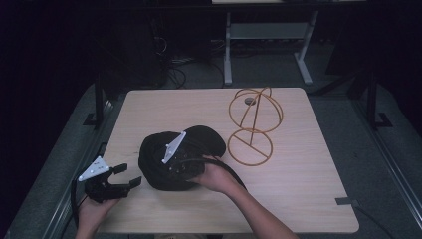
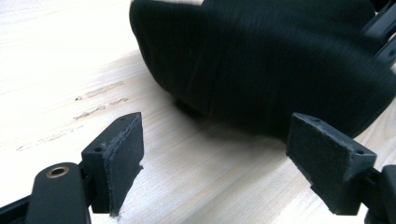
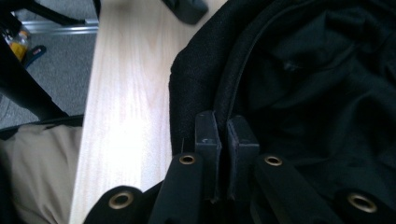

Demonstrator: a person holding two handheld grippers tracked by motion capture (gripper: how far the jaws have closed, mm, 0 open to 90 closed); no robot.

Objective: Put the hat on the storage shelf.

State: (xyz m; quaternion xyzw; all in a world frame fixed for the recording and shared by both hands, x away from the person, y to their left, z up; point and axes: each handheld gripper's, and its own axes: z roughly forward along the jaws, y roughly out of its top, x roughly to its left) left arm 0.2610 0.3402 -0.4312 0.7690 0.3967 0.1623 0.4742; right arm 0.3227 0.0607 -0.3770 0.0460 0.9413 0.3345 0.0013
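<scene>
I see a pale wooden table (image 1: 298, 189) on a grey carpeted floor (image 1: 348, 114), with a dark room and the legs of a white desk (image 1: 229, 55) behind it. At the left edge, my left gripper (image 1: 127, 175) sits low over the wood with its jaws wide apart and nothing between them; in its own view the black hat (image 2: 261, 65) lies just beyond the pads (image 2: 123, 154), near but not touching. In the middle of the table the hat (image 1: 154, 164) rests with its opening upward. My right gripper (image 3: 223, 135) has its jaws pinched tight on the hat's rim, cloth caught between the pads. To the right stands an orange wire stand (image 1: 254, 124), a round cage on a ring base, empty, just beside the hat.
</scene>
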